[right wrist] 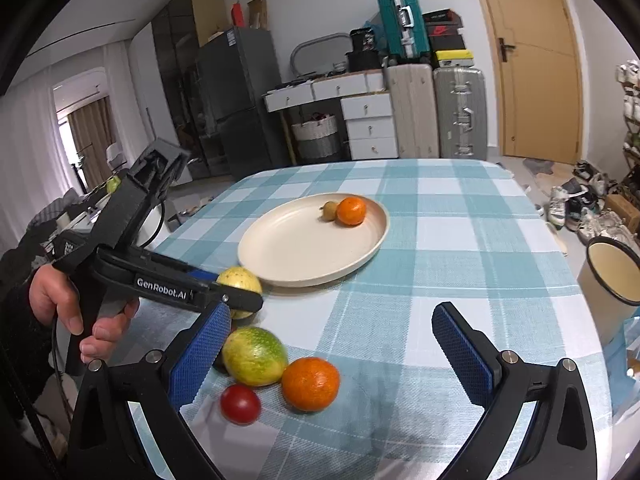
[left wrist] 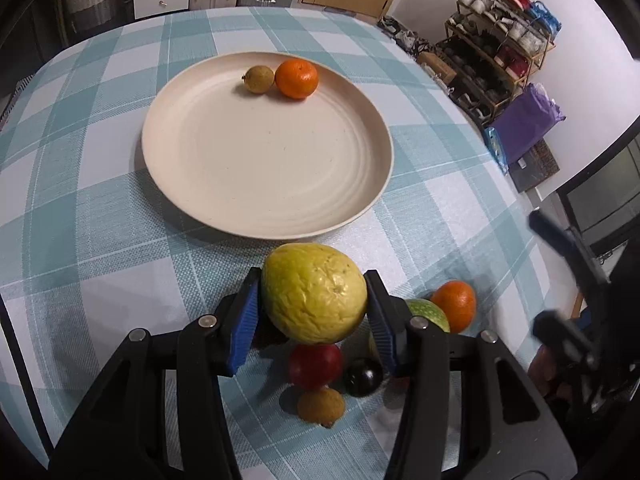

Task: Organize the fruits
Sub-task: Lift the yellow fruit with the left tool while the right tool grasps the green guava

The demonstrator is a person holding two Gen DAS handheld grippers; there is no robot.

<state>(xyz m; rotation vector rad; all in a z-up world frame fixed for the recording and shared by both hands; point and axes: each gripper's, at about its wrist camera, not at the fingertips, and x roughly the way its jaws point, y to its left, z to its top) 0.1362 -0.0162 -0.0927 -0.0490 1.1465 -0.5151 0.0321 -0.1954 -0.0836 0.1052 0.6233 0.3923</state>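
While your left gripper [left wrist: 314,304] points steeply down near the bottom centre of the left wrist view, its ribbed blue pads [left wrist: 245,320] pinch a large yellow fruit [left wrist: 314,292] with wrinkled, dimpled skin, one pad pressed on each side. The right wrist view shows that fruit at left centre, just beside the near rim of the plate [right wrist: 280,256].

Below the yellow fruit in the left wrist view lie a glossy red fruit [left wrist: 315,364], a shiny dark round one [left wrist: 363,378] and a small matte brownish-yellow one [left wrist: 321,407], all on the woven blue-and-white checked cloth [left wrist: 100,240]. To their right sit a green fruit [left wrist: 430,312] and a pebbly orange [left wrist: 454,305], touching.

The plate is round, cream and faintly ridged in rings, in the upper middle of the frame. At its far rim a small dull yellow-brown fruit [left wrist: 259,79] touches a second orange [left wrist: 297,79].

Your right gripper [right wrist: 332,344] holds nothing. Its textured blue fingers [right wrist: 464,352] are spread wide over the cloth, with the green fruit, orange and red fruit lying between and below them at the lower centre.
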